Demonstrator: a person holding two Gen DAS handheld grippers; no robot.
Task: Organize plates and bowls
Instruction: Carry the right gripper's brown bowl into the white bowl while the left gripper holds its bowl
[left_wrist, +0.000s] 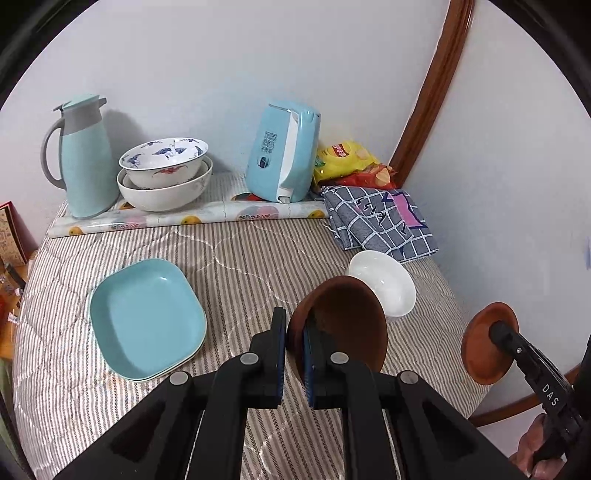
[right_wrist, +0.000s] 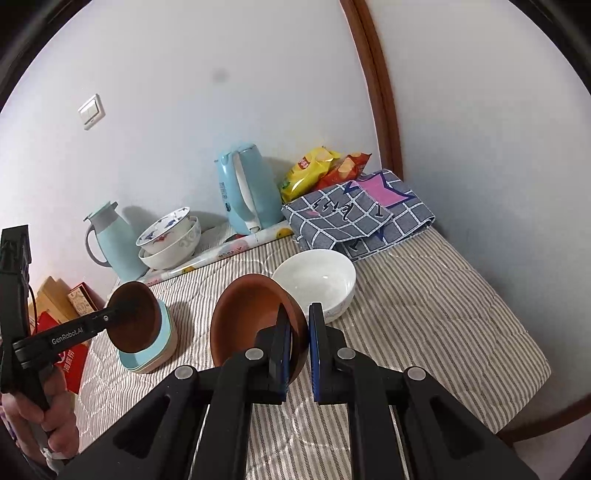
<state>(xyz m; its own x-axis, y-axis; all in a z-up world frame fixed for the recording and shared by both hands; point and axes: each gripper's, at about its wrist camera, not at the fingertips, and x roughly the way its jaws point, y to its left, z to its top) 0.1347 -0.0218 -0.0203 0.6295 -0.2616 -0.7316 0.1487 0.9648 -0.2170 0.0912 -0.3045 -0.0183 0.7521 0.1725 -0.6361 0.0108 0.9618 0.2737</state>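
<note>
Each gripper, left (left_wrist: 294, 350) and right (right_wrist: 299, 347), was clamped on the rim of a rigid, likely breakable brown glazed bowl (left_wrist: 343, 325).

The two small dishes (left_wrist: 343, 325) (right_wrist: 255, 317) are terracotta brown. The square plates (left_wrist: 147, 317) are pale turquoise. The bowl (right_wrist: 317, 280) is plain white. The stacked bowls (left_wrist: 164, 173) are white with blue and red crane motifs. The thermos jug (left_wrist: 83, 155) is mint with grey trim. The kettle (left_wrist: 282, 151) is sky blue. The folded cloth (left_wrist: 380, 221) is grey with white checks and a pink patch. The padded cover (left_wrist: 236, 258) has grey-and-white stripes.
</note>
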